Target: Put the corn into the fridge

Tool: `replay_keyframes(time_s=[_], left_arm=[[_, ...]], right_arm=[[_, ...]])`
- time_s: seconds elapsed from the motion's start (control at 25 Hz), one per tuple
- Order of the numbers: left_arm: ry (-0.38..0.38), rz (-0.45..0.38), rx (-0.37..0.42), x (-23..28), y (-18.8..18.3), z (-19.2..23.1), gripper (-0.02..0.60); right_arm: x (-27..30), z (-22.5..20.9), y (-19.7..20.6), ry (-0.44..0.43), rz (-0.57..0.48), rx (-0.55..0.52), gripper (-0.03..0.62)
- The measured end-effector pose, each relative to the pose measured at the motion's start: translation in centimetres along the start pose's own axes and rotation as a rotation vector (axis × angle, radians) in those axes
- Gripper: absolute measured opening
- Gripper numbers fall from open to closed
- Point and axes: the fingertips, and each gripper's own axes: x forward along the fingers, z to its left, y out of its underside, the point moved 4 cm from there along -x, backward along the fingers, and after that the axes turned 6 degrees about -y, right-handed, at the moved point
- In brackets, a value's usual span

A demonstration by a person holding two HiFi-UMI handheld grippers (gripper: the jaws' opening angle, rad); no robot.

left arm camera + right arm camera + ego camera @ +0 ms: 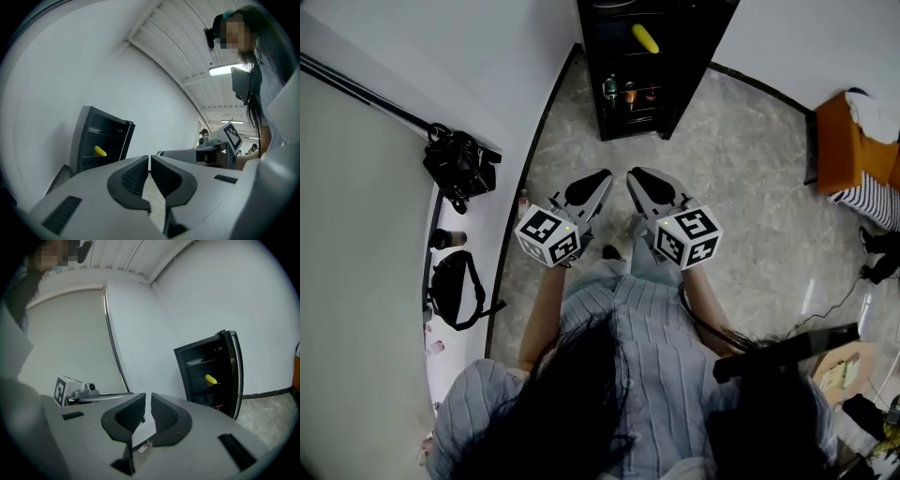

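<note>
The yellow corn (645, 38) lies on an upper shelf inside the open black fridge (675, 94), which stands against the far wall. It also shows as a small yellow shape in the left gripper view, corn (100, 151), and in the right gripper view, corn (211, 379). My left gripper (598, 180) and right gripper (637, 180) are held side by side in front of my body, well short of the fridge and pointing toward it. The left gripper (149, 158) is shut and empty. The right gripper (147, 395) has its jaws nearly together with nothing between them.
Several bottles (628, 94) stand on the fridge's lower shelf. The fridge door (236, 376) hangs open at the right. Black bags (459, 164) lie along the curved white wall at the left. An orange seat (853, 141) and cables (834, 300) are at the right on the stone floor.
</note>
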Motion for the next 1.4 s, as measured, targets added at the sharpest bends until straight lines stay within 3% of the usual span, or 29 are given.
replay_keyframes(time_s=[0.44, 1.4], left_arm=[[-0.008, -0.014, -0.009, -1.1, 0.6, 0.0, 0.008], [0.045, -0.036, 0.007, 0.0, 0.0, -1.3, 0.008]], right_arm=[[0.1, 1.5, 1.1, -0.031, 0.042, -0.001, 0.034], [-0.1, 1.2, 1.6, -0.010, 0.069, 0.000, 0.029]])
